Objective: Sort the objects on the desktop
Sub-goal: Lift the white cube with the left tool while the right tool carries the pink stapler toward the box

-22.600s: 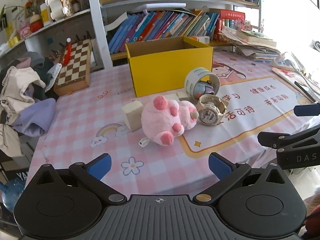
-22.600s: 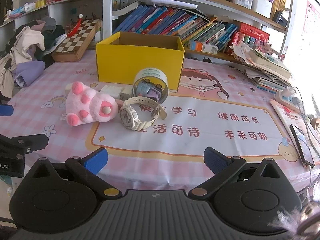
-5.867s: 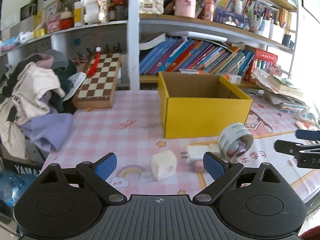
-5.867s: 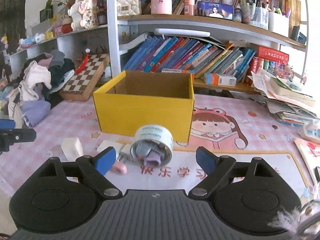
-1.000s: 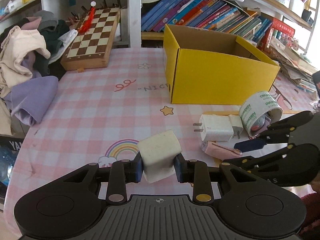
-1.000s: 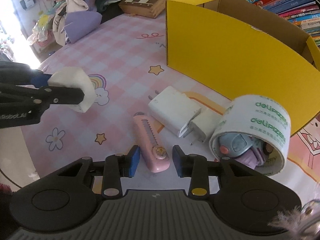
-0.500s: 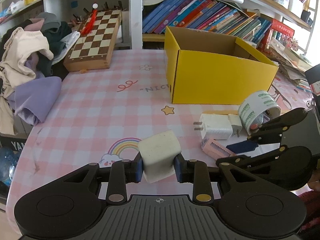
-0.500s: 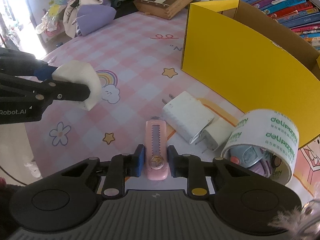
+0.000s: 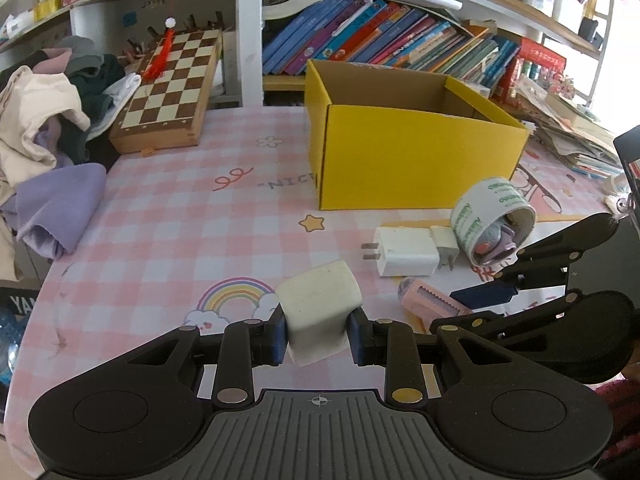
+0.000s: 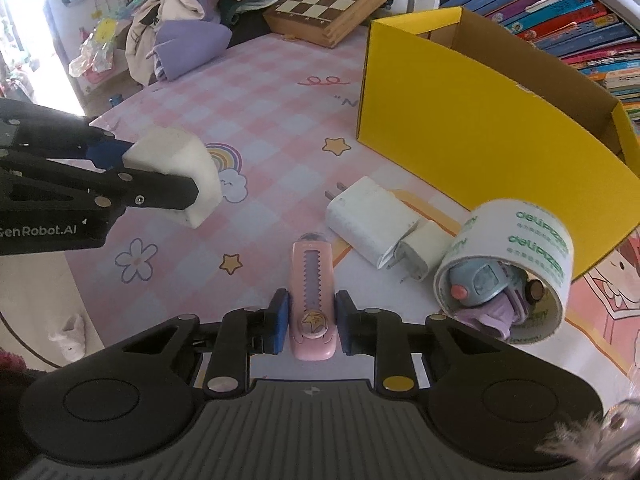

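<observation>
Closing within the last second, the right gripper (image 10: 311,326) now has its fingers clamped on the pink utility knife (image 10: 311,300), which a second ago lay loose between them at an angle and now points straight out along them. Beside it, the left gripper (image 9: 318,338) holds the white foam block (image 9: 318,308) pinched between its own fingers, just clear of the table (image 9: 168,248). Both hands appear loaded for the next step of the sorting, most likely a carry to the yellow box (image 9: 416,160) standing open behind. Slim and pastel, the knife shows a notched slider track and a star button near its gripped end. Two white chargers (image 10: 372,226) lie touching each other just beyond its tip, next to a tape roll (image 10: 508,268) stuffed with small toys.
</observation>
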### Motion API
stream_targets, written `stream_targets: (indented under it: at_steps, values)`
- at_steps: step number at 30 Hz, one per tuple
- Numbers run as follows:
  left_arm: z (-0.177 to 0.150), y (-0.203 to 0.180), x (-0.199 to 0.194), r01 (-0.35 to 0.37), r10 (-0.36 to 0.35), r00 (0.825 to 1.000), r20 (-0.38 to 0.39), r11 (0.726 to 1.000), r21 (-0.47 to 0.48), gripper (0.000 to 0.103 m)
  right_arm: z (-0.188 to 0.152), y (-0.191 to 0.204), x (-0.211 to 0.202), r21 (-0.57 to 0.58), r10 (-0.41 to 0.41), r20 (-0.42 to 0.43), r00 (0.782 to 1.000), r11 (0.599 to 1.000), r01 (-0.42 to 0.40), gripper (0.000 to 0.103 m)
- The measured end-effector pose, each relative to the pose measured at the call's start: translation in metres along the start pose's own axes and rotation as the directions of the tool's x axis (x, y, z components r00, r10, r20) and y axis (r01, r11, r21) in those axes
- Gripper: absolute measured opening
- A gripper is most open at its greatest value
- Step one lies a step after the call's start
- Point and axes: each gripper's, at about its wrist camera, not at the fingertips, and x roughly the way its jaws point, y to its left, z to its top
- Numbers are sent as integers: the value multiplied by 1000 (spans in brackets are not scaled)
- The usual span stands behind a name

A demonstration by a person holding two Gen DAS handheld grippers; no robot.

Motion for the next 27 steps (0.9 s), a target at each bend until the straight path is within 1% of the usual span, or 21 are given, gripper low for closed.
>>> stream_targets:
  at_steps: [12, 16, 22, 27]
  values:
    - [-5, -10, -12, 50, -51, 998, 26, 998, 44, 27, -14, 9, -23, 32, -41, 21, 999, 999, 40, 23]
    - [-6, -16, -16, 77, -79, 996, 36, 994, 74, 26, -21, 11, -32, 53, -62, 30, 998, 997, 60, 23]
    - [-6, -32, -26, 122, -133, 989, 65, 980, 156, 24, -29, 11, -51, 102, -92, 44, 995, 991, 87, 23]
    - [-4, -46, -30, 163, -182, 981, 68, 962, 220, 23, -37, 14, -68, 138, -124, 56, 991, 984, 116, 23]
